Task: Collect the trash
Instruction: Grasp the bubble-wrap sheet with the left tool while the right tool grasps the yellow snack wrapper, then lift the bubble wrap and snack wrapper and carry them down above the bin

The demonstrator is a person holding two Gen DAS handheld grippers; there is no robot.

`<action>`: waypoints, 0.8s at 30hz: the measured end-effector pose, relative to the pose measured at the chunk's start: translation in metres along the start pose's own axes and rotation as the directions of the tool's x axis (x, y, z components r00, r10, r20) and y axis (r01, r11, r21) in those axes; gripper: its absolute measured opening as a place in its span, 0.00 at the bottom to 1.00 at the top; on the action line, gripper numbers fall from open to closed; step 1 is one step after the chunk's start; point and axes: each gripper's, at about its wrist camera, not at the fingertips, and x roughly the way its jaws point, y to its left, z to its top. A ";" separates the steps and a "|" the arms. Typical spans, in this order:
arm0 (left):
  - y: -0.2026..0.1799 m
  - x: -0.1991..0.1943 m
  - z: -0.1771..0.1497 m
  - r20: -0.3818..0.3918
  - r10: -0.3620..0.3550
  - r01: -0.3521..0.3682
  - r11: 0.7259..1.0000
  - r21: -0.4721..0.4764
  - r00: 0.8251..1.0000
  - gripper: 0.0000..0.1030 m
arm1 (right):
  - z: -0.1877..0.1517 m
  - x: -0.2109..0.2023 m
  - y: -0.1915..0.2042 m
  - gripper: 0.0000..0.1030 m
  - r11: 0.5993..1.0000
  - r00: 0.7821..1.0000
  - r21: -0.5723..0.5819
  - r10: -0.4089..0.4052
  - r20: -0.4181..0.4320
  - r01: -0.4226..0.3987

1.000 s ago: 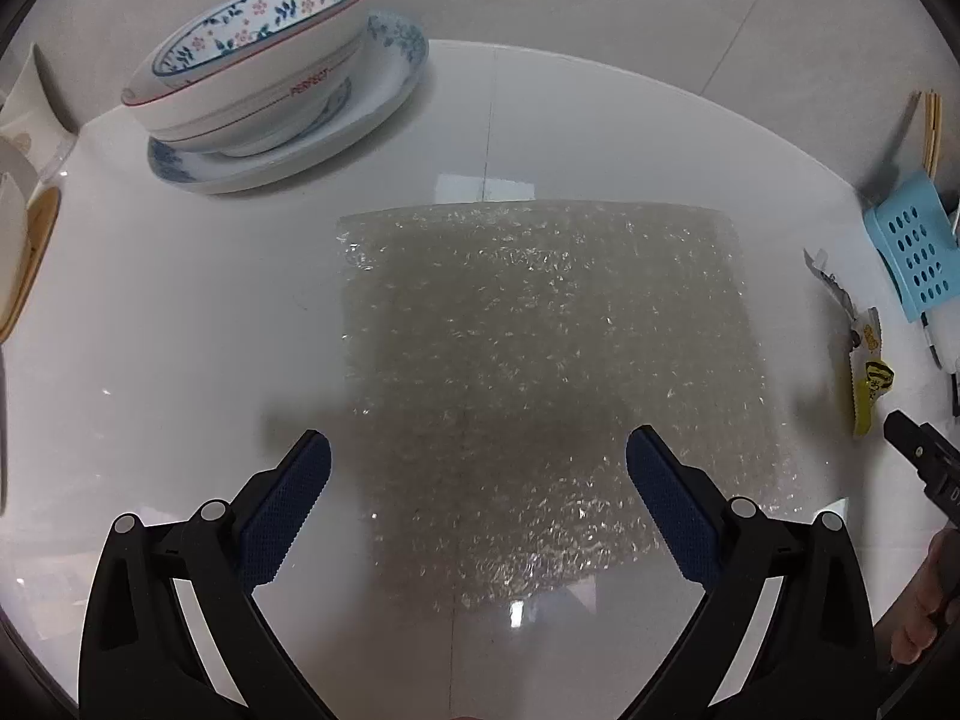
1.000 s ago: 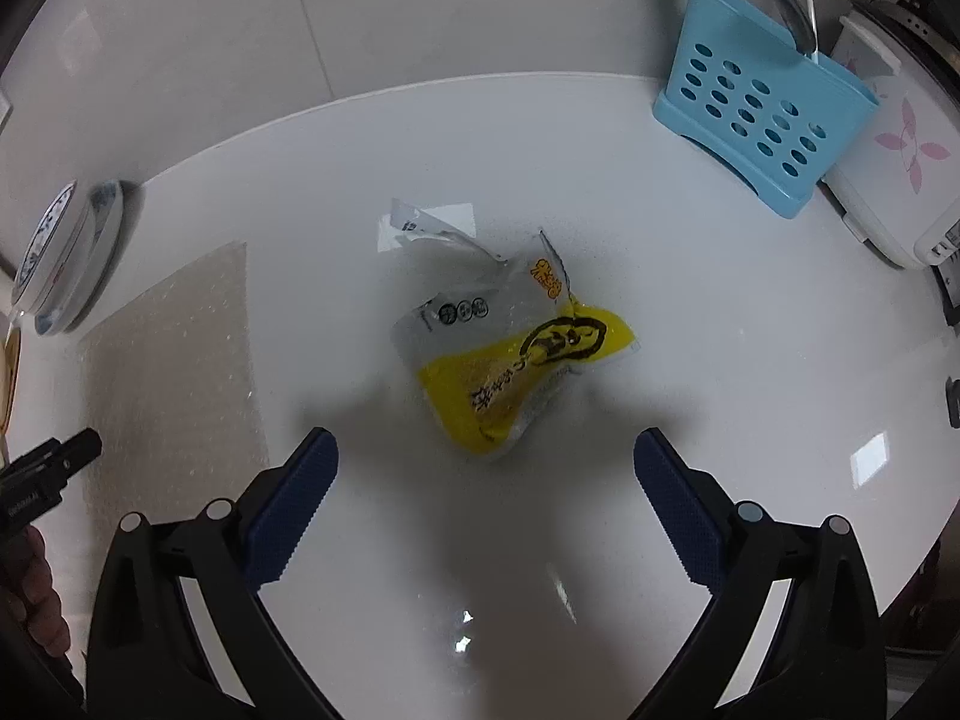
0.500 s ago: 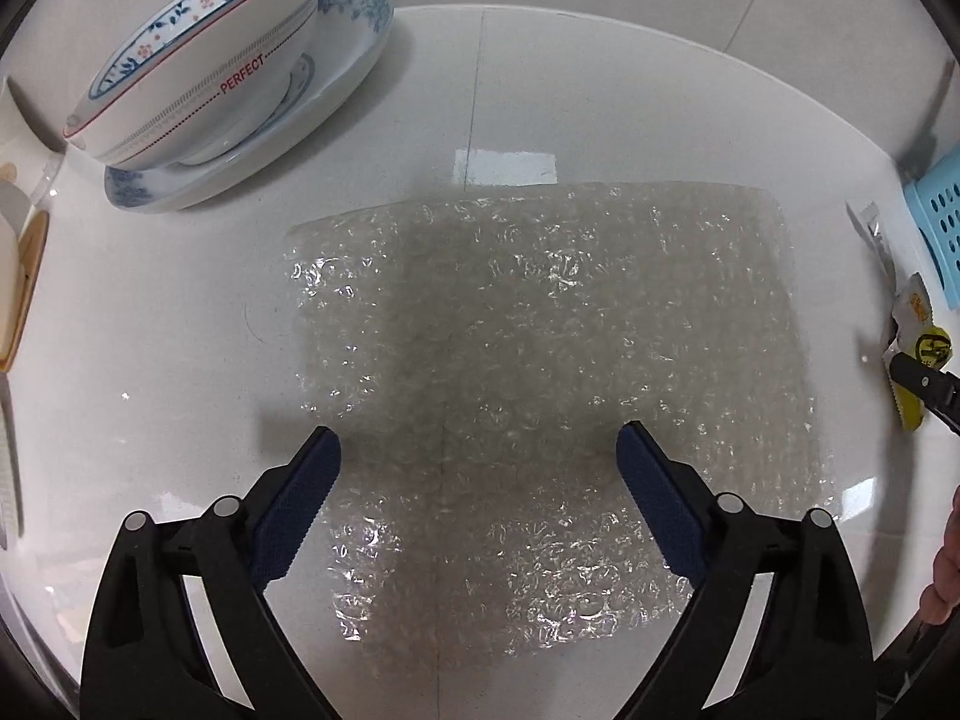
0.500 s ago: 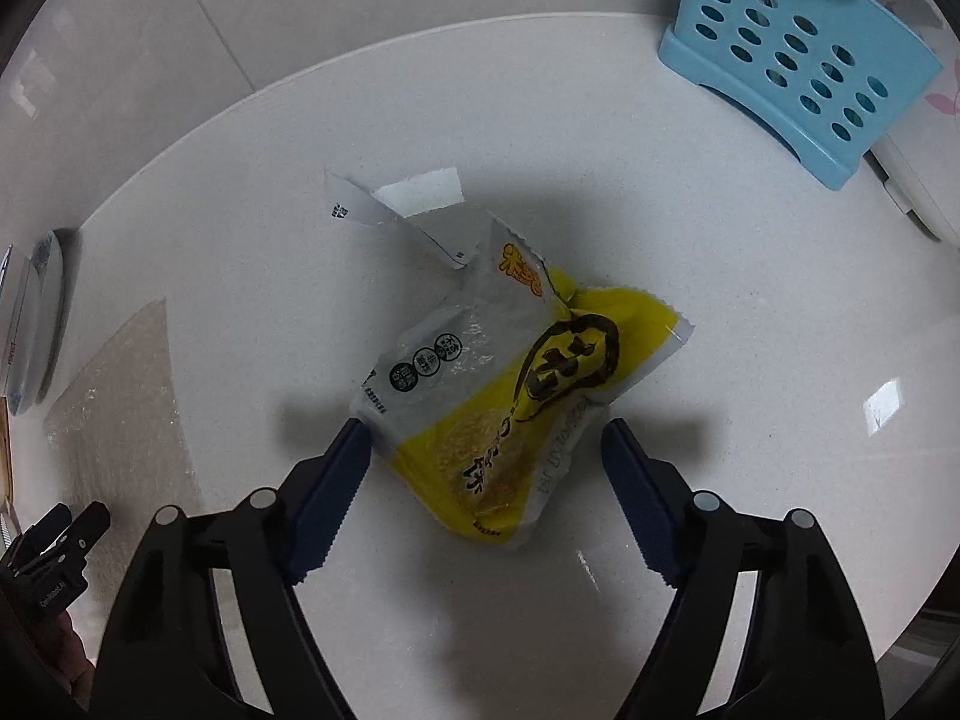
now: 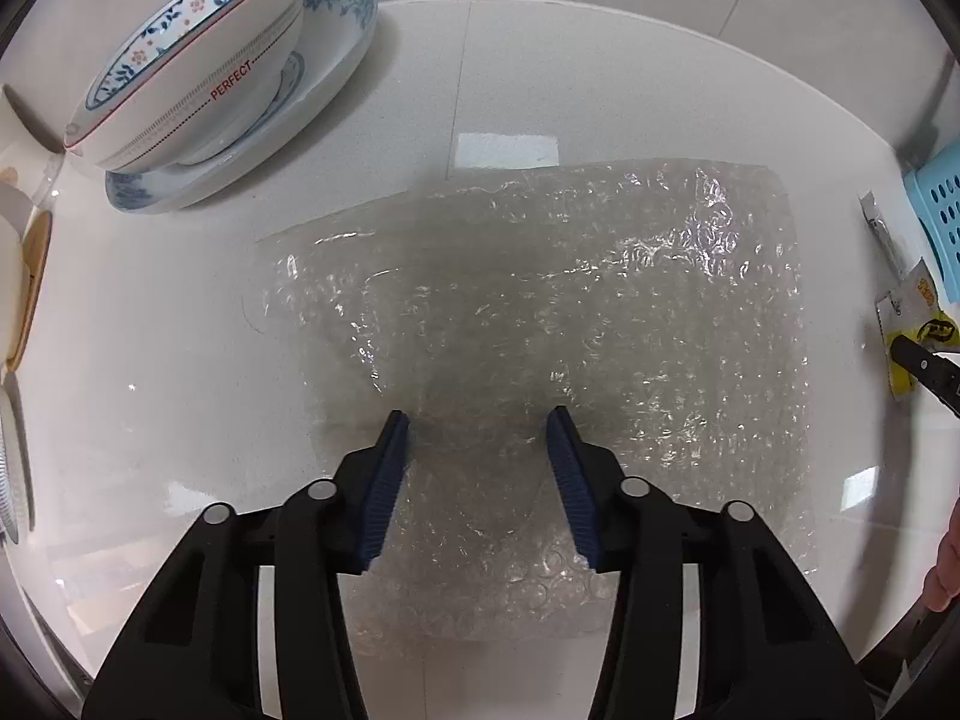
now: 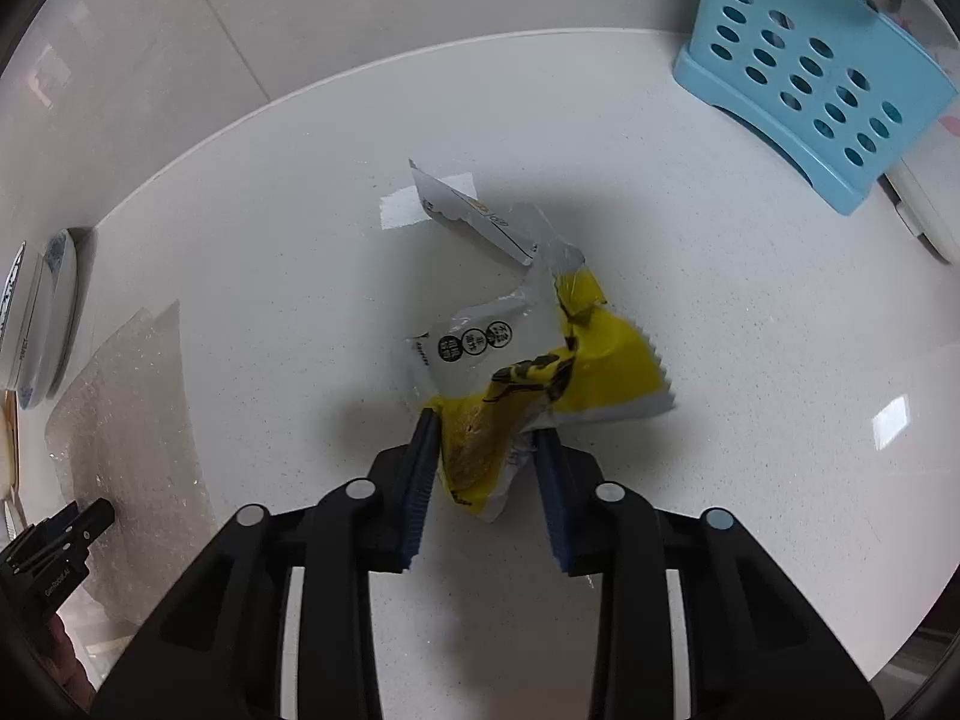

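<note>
Left wrist view, left to right: a patterned bowl (image 5: 180,60) sits tilted in a blue-rimmed plate (image 5: 336,54) at the far left of the white counter (image 5: 150,312). A sheet of clear bubble wrap (image 5: 600,312) lies on the middle of the counter, its far left part lifted and creased. The left hand-held gripper (image 5: 478,426) points steeply down onto the near part of the sheet; its jaws have just been closing and the blue pads (image 5: 384,480) press in on a bunched fold of the wrap between them. At the right edge a corner of a light blue perforated rack (image 5: 942,222) shows.

Right wrist view, left to right: the bubble wrap lies at the far left, well apart from a torn yellow and white snack wrapper (image 6: 516,372) on the middle of the counter. The right hand-held gripper (image 6: 487,438) has just been closing its jaws, and they pinch the near, crumpled end of the wrapper, whose far end stands up from the surface. The blue rack stands at the upper right
</note>
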 end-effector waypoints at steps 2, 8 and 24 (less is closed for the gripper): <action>-0.003 -0.002 0.000 -0.003 -0.003 0.003 1.000 0.005 1.000 0.31 | 0.008 0.000 -0.001 0.24 1.000 1.000 -0.006 0.002 0.003 -0.002; -0.011 -0.003 0.004 -0.015 0.006 -0.006 1.000 0.011 1.000 0.17 | 0.010 0.001 -0.003 0.16 0.999 1.000 -0.035 0.001 0.002 -0.001; -0.020 -0.036 -0.007 0.040 -0.009 0.008 0.999 0.032 0.999 0.09 | -0.013 -0.039 0.025 0.12 0.987 0.996 -0.159 0.004 0.088 0.010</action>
